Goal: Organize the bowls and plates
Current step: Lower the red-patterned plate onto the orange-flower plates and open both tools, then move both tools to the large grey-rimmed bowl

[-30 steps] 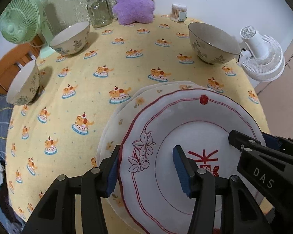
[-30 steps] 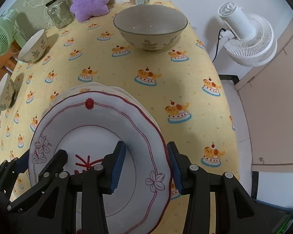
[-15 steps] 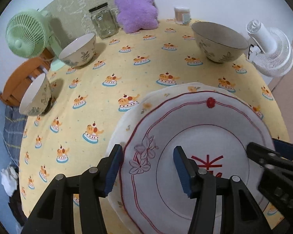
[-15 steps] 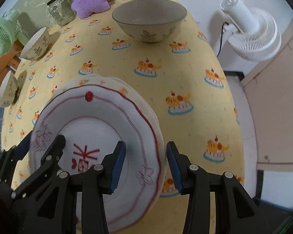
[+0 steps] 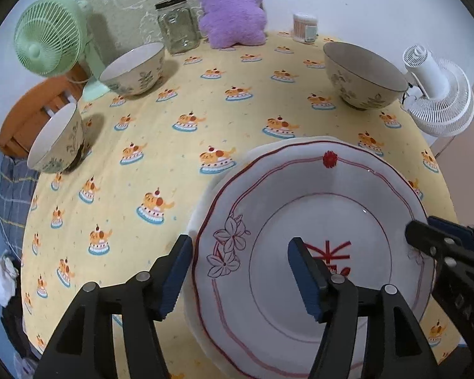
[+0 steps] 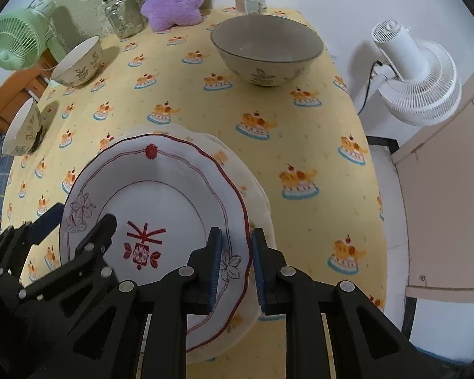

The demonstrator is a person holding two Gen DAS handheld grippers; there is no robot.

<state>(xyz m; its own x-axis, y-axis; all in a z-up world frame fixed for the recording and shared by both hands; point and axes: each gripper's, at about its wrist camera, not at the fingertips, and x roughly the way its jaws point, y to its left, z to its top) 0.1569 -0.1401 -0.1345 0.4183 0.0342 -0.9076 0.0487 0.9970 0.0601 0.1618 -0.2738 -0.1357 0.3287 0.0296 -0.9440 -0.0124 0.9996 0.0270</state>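
We have the white scalloped plate with red line trim [image 6: 161, 195] lying on a plain white plate [image 6: 256, 195] near the worktop's [image 5: 205, 120] front edge, its rim between both grippers: our right gripper [image 6: 235, 267] is closing, apparently pinching the right rim, while our left gripper [image 5: 240, 276] is opening, pads clear.

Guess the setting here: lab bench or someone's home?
Likely a home dining table: a cartoon-print yellow tablecloth, household clutter like a purple plush and glass jar, and a white fan beside it.
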